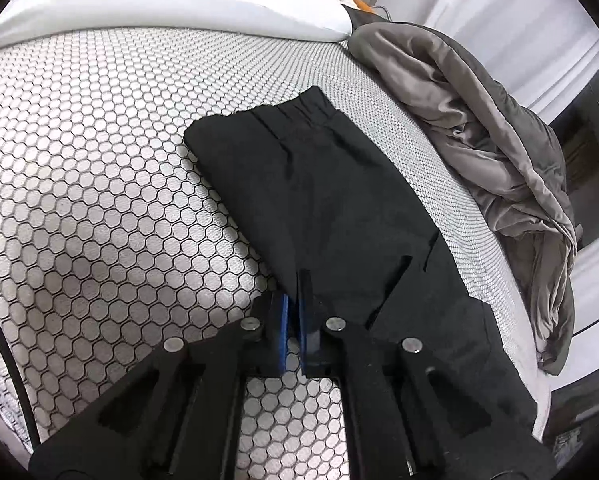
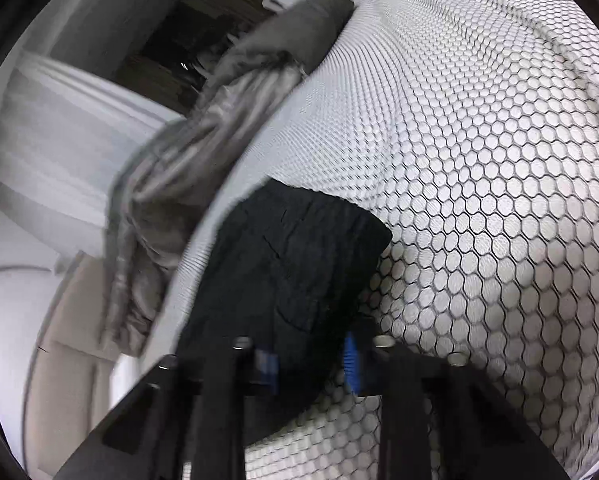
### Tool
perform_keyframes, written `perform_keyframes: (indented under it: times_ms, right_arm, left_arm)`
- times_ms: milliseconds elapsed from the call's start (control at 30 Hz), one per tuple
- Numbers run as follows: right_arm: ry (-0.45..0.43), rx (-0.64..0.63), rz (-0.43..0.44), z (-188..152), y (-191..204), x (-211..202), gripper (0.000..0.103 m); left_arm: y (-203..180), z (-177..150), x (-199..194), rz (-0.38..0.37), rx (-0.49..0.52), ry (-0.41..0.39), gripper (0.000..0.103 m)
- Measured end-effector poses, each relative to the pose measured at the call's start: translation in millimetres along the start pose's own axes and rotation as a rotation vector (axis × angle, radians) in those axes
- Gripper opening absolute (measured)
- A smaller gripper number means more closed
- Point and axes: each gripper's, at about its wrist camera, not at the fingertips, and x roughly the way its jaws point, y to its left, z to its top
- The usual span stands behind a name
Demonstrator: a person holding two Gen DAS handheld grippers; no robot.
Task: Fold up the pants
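We've got the black pants [image 1: 327, 200] lying folded into a long flat strip on the bed surface [image 1: 99, 160], a white cover printed with a black hexagon pattern. The elastic waistband end sits far from the left camera, the strip running back toward it. In the right wrist view the same pants [image 2: 283, 256] show as a dark bundle close in front of the fingers; that frame is motion-blurred.

Our left gripper [image 1: 295, 300] has its jaws drawn narrow, blue pads nearly together, right at the near edge of the pants. We can't tell if fabric is actually pinched between them.

Our right gripper [image 2: 311, 360] has jaws spread wide, with black fabric lying between the blue pads, not clamped.

A crumpled grey blanket [image 1: 479, 128] sits along the bed edge just beside the pants. A white pillow [image 1: 159, 4] lies at the far end of the bed.
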Motion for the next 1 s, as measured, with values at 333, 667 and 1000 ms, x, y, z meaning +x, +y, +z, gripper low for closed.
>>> perform_keyframes:
  times_ms: [333, 667, 1000]
  right_arm:
    - [0.052, -0.058, -0.129, -6, -1, -12, 0.046]
    - [-0.005, -0.013, -0.142, 3, 1, -2, 0.034]
    - [0.083, -0.225, -0.309, -17, 15, -14, 0.030]
  left_arm:
    - [2, 0, -6, 0.031, -0.006, 0.004, 0.006]
    - [-56, -5, -50, -0.069, 0.100, -0.058, 0.051]
    - [-144, -63, 1, -0.106, 0.341, 0.068, 0.065]
